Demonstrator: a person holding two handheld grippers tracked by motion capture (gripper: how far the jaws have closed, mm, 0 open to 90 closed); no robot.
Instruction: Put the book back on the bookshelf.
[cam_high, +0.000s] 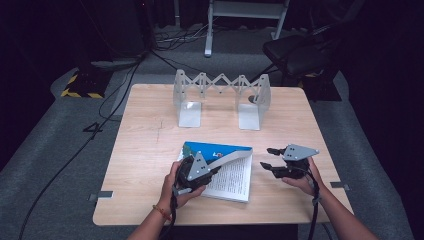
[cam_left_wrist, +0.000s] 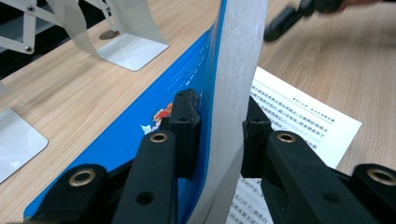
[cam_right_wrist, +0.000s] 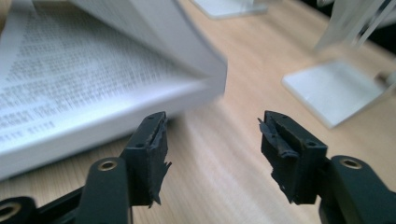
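Blue-covered book (cam_high: 227, 172) open, printed pages showing.

A light wooden desk (cam_high: 150, 145) carries a silver metal expandable bookend rack (cam_high: 220, 95) at its far edge. Beyond, on the grey carpet floor (cam_high: 45, 150), lie black cables (cam_high: 120, 85) beside a black chair (cam_high: 295, 52).

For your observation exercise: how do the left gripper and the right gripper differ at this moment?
The left gripper is shut on the book cover, lifting it; the right gripper is open and holds nothing. The left reaches over the book; the right sits beside its right edge, above bare table. Both have black fingers.
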